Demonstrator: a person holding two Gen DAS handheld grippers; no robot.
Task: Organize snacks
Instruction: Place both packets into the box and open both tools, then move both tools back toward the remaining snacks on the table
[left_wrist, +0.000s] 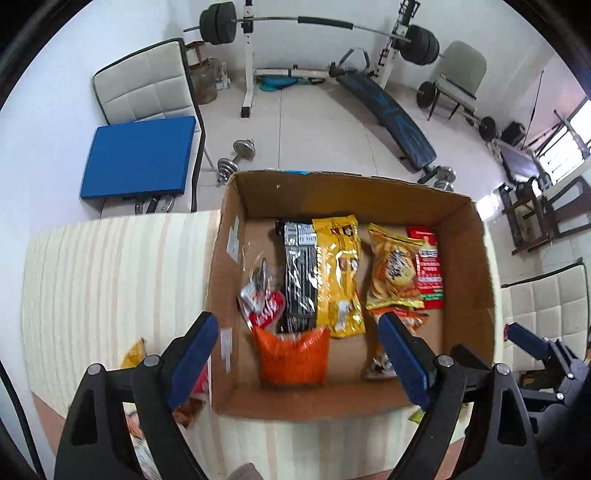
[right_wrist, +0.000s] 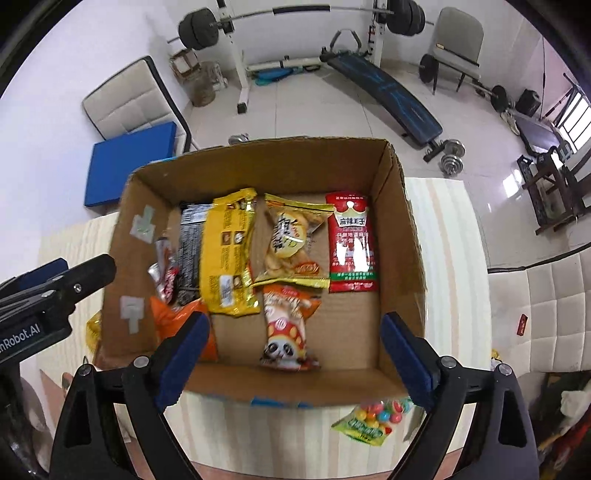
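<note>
A cardboard box (left_wrist: 465, 258) (right_wrist: 406, 229) stands on a striped table and holds several snack packs. In it lie a black bar (left_wrist: 300, 273), a yellow pack (left_wrist: 338, 277) (right_wrist: 229, 254), a chip bag (left_wrist: 395, 273) (right_wrist: 291, 240), a red sachet (right_wrist: 352, 243) and a silver-red wrapper (left_wrist: 258, 299). An orange pack (left_wrist: 291, 356), blurred, lies at the box's near left. A panda-print pack (right_wrist: 284, 332), also blurred, lies near the front. My left gripper (left_wrist: 299, 354) is open above the orange pack. My right gripper (right_wrist: 295, 354) is open above the panda pack.
A bag of coloured candies (right_wrist: 373, 417) lies on the table in front of the box. More snack packs (left_wrist: 135, 352) lie on the table left of the box. Chairs and gym equipment stand on the floor beyond the table.
</note>
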